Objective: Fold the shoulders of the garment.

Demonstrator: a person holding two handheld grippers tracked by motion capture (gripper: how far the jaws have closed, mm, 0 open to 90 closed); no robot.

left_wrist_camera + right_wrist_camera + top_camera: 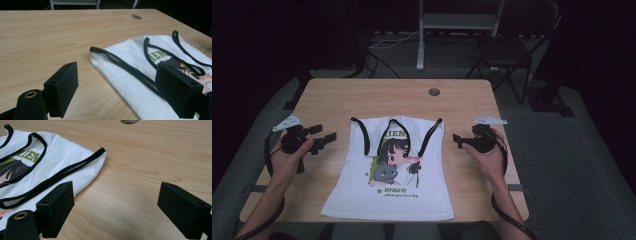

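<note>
On table point(362, 95): top point(392, 190) (straps farward)

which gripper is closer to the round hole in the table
Right. The right gripper sits right of the tank top, below the hole; the left gripper is farther, across the top.

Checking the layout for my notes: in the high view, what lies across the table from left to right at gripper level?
Left hand-held gripper, open → white tank top, lying flat with its print up → right hand-held gripper, open. All lie over the wooden table.
</note>
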